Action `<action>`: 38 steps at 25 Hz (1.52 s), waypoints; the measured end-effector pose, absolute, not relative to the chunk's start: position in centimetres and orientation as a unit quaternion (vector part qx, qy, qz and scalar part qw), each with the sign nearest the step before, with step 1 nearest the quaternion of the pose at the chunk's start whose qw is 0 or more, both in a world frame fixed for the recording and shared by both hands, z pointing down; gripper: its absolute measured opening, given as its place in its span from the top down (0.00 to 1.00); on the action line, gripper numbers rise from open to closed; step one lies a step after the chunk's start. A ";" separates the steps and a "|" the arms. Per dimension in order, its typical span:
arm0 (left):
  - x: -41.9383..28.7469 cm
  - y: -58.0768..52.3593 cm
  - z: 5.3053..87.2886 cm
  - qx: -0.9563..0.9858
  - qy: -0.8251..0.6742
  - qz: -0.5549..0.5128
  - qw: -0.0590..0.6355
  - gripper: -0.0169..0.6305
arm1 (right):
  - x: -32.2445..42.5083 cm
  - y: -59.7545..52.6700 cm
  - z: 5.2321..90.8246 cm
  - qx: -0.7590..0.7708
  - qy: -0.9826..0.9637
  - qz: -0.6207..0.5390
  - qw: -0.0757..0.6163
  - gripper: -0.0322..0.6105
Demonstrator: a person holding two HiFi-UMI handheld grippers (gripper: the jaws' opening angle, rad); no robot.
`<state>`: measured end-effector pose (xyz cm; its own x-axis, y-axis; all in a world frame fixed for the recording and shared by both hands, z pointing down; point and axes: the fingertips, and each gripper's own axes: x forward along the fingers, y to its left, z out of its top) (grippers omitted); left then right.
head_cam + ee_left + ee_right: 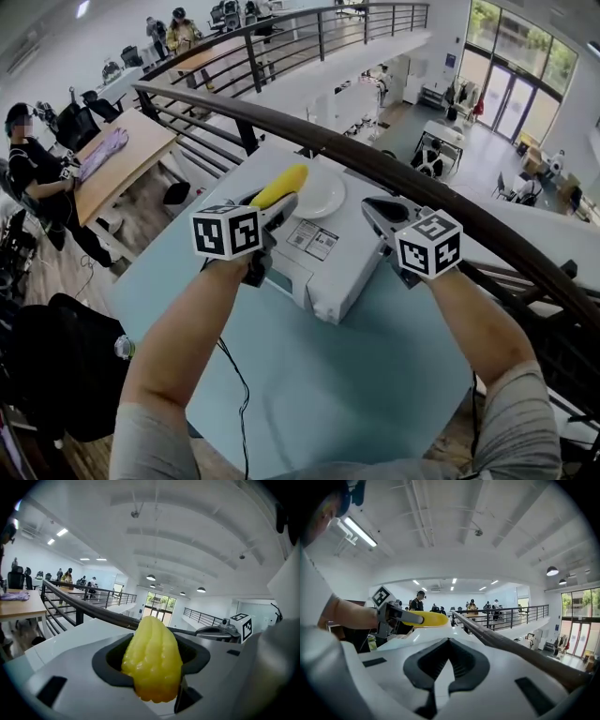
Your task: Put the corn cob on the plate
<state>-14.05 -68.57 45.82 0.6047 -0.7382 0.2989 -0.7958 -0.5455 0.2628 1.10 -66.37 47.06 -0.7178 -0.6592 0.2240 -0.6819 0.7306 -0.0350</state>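
A yellow corn cob [282, 185] sticks out forward from my left gripper [278, 202], whose jaws are shut on its rear half. In the left gripper view the corn cob [152, 660] fills the gap between the dark pads. Its tip hangs by the left rim of a white plate [323, 197], which rests on top of a white box [347, 277]. My right gripper [372, 209] hovers to the right of the plate, shut and with nothing in it. The right gripper view shows the left gripper [396, 616] carrying the corn cob [426, 618].
The white box stands on a pale blue table [328, 394]. A dark handrail [441, 192] runs just beyond the table, with an open drop to a lower floor behind it. A black cable [239, 394] trails across the table. People sit and stand at desks far left.
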 end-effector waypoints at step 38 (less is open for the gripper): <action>-9.6 -74.2 51.8 0.846 -0.454 0.250 0.126 0.59 | -0.7 -68.0 48.6 0.339 -0.933 0.039 0.113 0.93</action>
